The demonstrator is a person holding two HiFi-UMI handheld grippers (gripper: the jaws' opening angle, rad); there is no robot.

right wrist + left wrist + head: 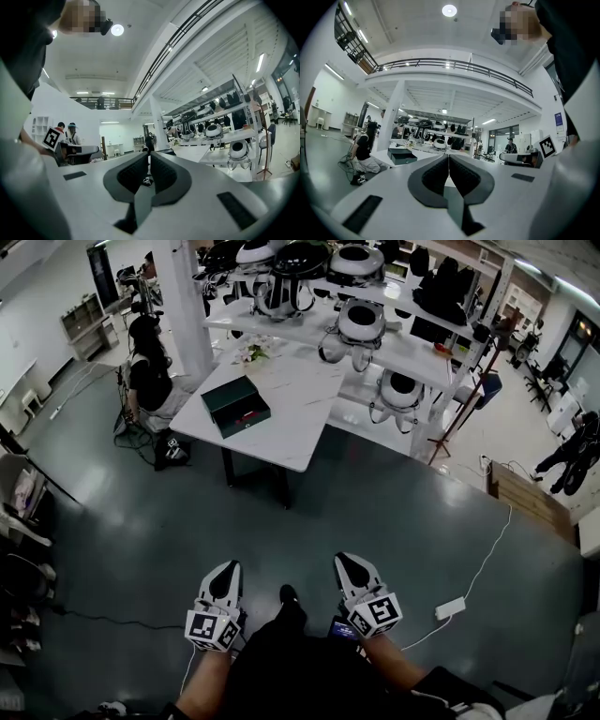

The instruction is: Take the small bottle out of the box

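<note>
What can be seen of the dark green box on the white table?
The dark green rectangular box lies flat on the white table, near its left corner and askew to the edges. Its top looks matte green; the nearer part is darker, with a small red spot. Only the table touches it. No bottle shows from here.

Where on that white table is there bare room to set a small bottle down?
The tabletop is bare right of the dark box, out to its near corner. Behind the box, flowers crowd the far edge, and the shelves beyond are packed with round white devices.
</note>
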